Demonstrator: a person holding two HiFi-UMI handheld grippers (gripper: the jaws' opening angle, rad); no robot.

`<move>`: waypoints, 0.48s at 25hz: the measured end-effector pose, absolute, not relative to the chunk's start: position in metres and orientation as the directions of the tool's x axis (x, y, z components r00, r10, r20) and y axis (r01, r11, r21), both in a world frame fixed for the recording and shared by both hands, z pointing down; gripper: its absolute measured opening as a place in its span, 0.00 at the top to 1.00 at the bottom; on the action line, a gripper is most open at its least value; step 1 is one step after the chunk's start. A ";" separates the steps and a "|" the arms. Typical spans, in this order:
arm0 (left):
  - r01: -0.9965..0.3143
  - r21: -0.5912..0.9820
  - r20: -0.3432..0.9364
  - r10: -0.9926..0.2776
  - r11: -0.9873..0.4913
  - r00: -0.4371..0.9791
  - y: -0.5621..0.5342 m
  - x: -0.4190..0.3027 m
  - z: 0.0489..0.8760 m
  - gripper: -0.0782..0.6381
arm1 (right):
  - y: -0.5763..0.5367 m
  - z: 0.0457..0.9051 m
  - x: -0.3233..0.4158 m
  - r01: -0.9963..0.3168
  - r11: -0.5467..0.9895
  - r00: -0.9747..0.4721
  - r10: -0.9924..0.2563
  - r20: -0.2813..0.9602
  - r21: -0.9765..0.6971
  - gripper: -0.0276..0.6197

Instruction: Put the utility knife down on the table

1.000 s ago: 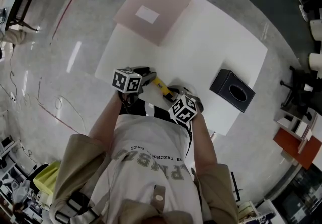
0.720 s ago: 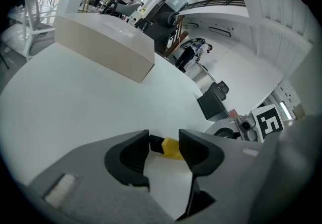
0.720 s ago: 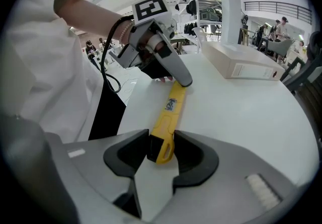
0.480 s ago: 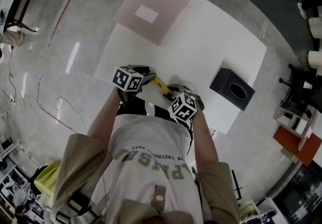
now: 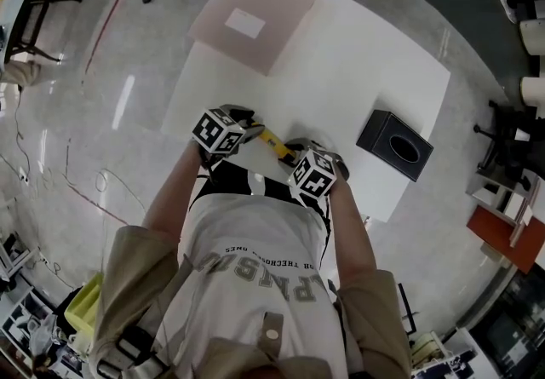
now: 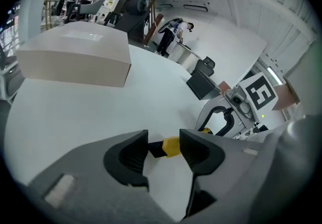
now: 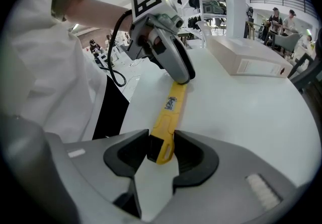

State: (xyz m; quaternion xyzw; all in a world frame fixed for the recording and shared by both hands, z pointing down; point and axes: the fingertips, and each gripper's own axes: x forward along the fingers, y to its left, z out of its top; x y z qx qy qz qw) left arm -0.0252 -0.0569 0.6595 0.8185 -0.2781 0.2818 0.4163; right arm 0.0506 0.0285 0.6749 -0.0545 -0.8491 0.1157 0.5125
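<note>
A yellow utility knife [image 5: 272, 141] stretches between my two grippers near the front edge of the white table [image 5: 358, 62]. My right gripper [image 7: 161, 150] is shut on its black-and-yellow rear end [image 7: 160, 145]. The knife body [image 7: 171, 104] runs away from it to my left gripper [image 7: 181, 74]. In the left gripper view the knife's other end [image 6: 171, 147] lies between the jaws of my left gripper [image 6: 163, 142]. Those jaws have just been opening, and a gap shows beside the knife's black part. The right gripper's marker cube [image 6: 259, 94] sits just beyond.
A flat beige cardboard box [image 5: 260, 11] lies on the table's far left part. A black tissue box [image 5: 393, 147] stands at the right. The table's front edge is right under my grippers, against the person's shirt [image 5: 255, 267]. Office chairs and people stand far off.
The left gripper's marker cube has rolled a little. Both hands and the knife stay in the same place.
</note>
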 end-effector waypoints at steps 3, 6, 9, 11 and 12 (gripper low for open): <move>-0.667 0.516 0.693 -0.196 -0.537 0.694 -0.055 -0.022 0.661 0.60 | 0.029 0.677 0.053 -0.029 0.967 -0.475 0.208 0.855 -0.252 0.71; -0.647 0.520 0.689 -0.174 -0.558 0.704 -0.054 -0.021 0.662 0.60 | 0.028 0.677 0.053 -0.031 0.966 -0.483 0.210 0.850 -0.257 0.71; -0.628 0.529 0.681 -0.157 -0.571 0.716 -0.054 -0.020 0.663 0.60 | 0.028 0.675 0.053 -0.032 0.965 -0.492 0.212 0.845 -0.261 0.71; -0.613 0.534 0.676 -0.141 -0.582 0.723 -0.053 -0.020 0.663 0.60 | 0.027 0.675 0.053 -0.033 0.965 -0.499 0.210 0.841 -0.261 0.71; -0.604 0.536 0.674 -0.131 -0.589 0.727 -0.052 -0.020 0.664 0.60 | 0.028 0.674 0.053 -0.034 0.964 -0.502 0.210 0.839 -0.262 0.71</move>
